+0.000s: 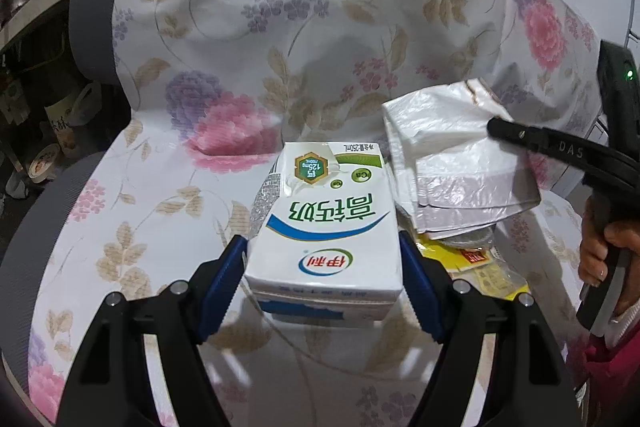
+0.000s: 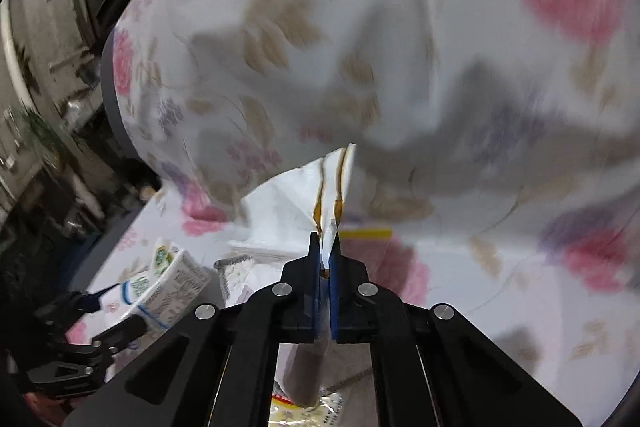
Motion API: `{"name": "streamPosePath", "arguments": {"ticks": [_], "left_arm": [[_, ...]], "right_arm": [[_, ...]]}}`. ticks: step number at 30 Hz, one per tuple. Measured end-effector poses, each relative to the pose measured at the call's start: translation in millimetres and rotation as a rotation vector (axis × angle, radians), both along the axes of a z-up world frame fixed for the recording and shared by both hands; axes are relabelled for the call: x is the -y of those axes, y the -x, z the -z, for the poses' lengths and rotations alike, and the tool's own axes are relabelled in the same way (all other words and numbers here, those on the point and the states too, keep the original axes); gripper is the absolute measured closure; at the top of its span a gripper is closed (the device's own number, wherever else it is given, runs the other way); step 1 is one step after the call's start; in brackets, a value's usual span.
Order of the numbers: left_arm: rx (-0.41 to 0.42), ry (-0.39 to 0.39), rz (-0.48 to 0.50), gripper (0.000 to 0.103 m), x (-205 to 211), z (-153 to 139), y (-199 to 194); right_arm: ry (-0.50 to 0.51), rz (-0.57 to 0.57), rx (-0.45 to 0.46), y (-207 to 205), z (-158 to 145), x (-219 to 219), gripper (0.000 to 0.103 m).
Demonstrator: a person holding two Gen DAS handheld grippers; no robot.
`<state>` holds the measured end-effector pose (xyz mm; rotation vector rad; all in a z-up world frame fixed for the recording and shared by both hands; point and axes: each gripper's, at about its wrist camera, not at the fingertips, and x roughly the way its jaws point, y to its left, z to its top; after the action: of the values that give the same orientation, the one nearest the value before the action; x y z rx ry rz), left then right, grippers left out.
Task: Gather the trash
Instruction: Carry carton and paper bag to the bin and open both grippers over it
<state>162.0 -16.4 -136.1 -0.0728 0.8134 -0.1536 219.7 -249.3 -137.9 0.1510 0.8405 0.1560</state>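
Milk carton (image 1: 326, 239) sits clamped between the left gripper (image 1: 324, 267) fingers above a floral-covered seat (image 1: 160, 219), while the right gripper (image 2: 329, 247) fingers pinch a white plastic bag (image 1: 452, 163) edge, best lifted slowly to open its mouth.

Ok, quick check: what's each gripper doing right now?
Left gripper: shut on the milk carton, pads on both of its sides.
Right gripper: shut on the white plastic bag, pinching its edge.

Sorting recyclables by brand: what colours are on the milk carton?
Milk carton: white with green lettering, blue swoosh; clearest in the left wrist view.
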Motion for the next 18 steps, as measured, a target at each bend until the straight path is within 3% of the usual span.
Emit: {"name": "streamPosePath", "arguments": {"ticks": [8, 18], "left_arm": [[0.069, 0.01, 0.017, 0.03, 6, -31, 32], [0.133, 0.062, 0.172, 0.03, 59, -54, 92]], "right_arm": [[0.036, 0.092, 0.105, 51, -58, 3, 0.102], [0.058, 0.27, 0.156, 180, -113, 31, 0.102]]}}
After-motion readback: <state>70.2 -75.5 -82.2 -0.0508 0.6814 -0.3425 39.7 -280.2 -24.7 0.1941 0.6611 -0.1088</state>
